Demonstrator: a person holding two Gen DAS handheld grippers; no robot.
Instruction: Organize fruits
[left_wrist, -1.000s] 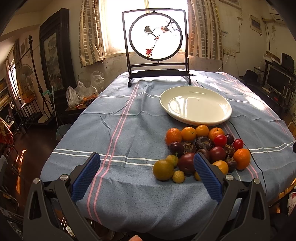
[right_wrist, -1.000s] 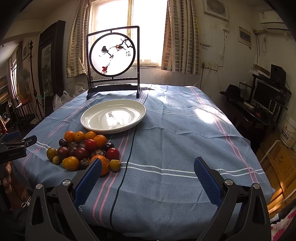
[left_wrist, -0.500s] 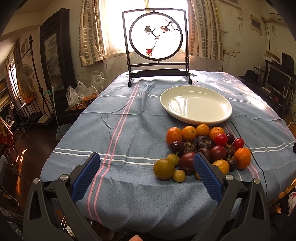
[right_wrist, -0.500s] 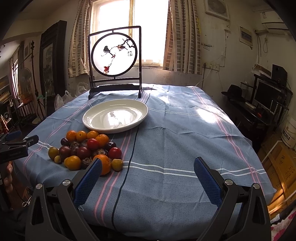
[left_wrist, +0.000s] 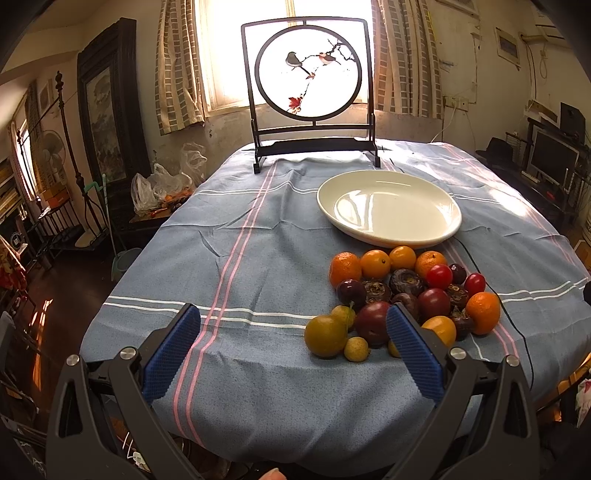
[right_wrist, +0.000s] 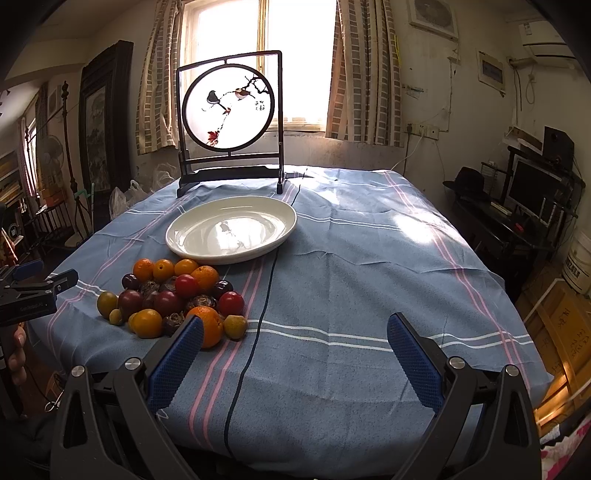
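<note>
A pile of fruit lies on the blue striped tablecloth: oranges, red and dark plums, small yellow-green fruits and dark brown ones. It also shows in the right wrist view. An empty white plate sits just behind the pile. My left gripper is open and empty over the near table edge; its right finger overlaps the pile's front. My right gripper is open and empty, to the right of the pile. The left gripper shows at the left edge of the right wrist view.
A dark-framed round bird screen stands at the table's far end. A black cable runs down the cloth beside the fruit. Dark furniture and plastic bags stand left of the table; a desk with a monitor stands right.
The right wrist view has shifted slightly, so plate and fruit sit a little more to the right and nearer. The left gripper has barely moved. Both stay open.
</note>
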